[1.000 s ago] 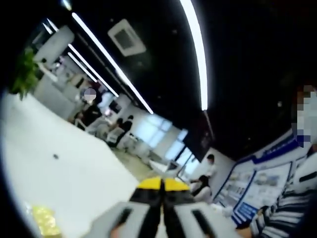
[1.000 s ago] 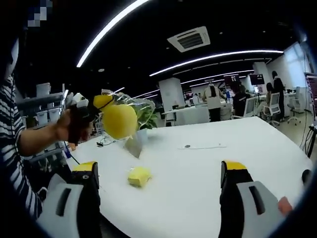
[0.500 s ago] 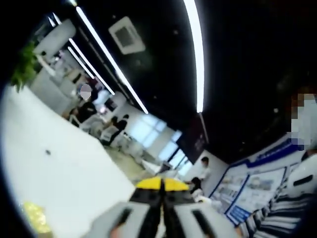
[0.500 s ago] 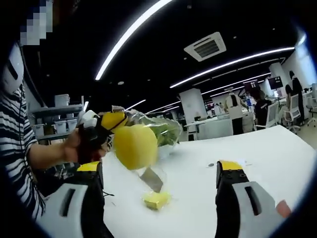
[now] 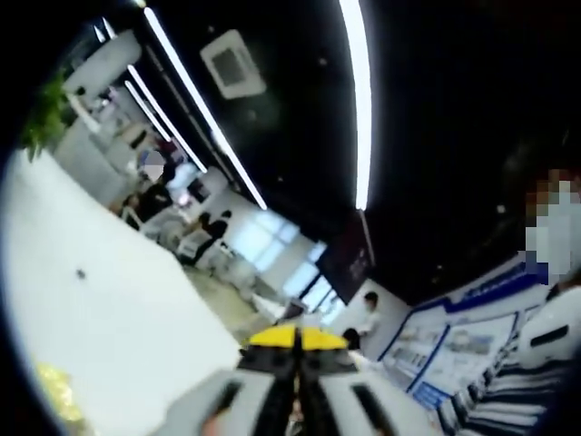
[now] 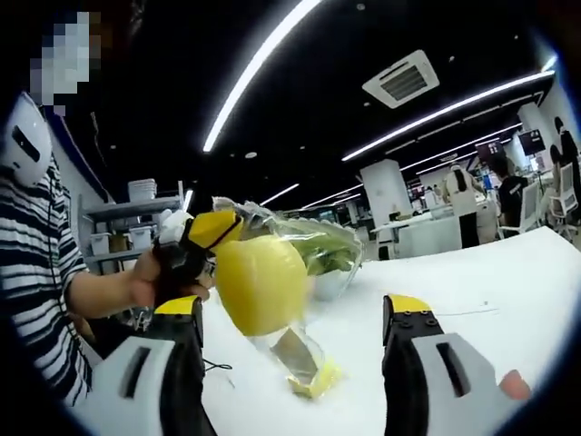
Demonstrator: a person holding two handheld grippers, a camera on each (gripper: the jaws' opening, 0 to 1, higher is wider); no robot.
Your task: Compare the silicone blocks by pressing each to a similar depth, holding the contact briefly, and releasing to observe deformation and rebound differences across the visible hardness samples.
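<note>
In the right gripper view, a clear plastic bag (image 6: 309, 250) hangs above the white table (image 6: 490, 291), and a rounded yellow silicone block (image 6: 259, 283) sits inside it. My left gripper (image 6: 211, 232), held by a hand, comes in from the left and is shut on the bag's top edge. A smaller yellow block (image 6: 316, 380) lies on the table under the bag. My right gripper (image 6: 293, 307) stands open, with the hanging block between and beyond its jaws. In the left gripper view, my left gripper (image 5: 295, 338) has its yellow tips pressed together, and a yellow block (image 5: 53, 392) lies on the table (image 5: 118, 318).
A person in a striped sleeve (image 6: 36, 272) stands at the left of the right gripper view. Shelves with bins (image 6: 127, 245) are behind the hand. Desks, chairs and people (image 5: 168, 195) fill the far room, and a green plant (image 5: 45, 123) stands at the table's far end.
The bag with the yellow block looms larger and nearer between my right jaws. Both views have shifted with the hands. The left gripper stays shut on the bag.
</note>
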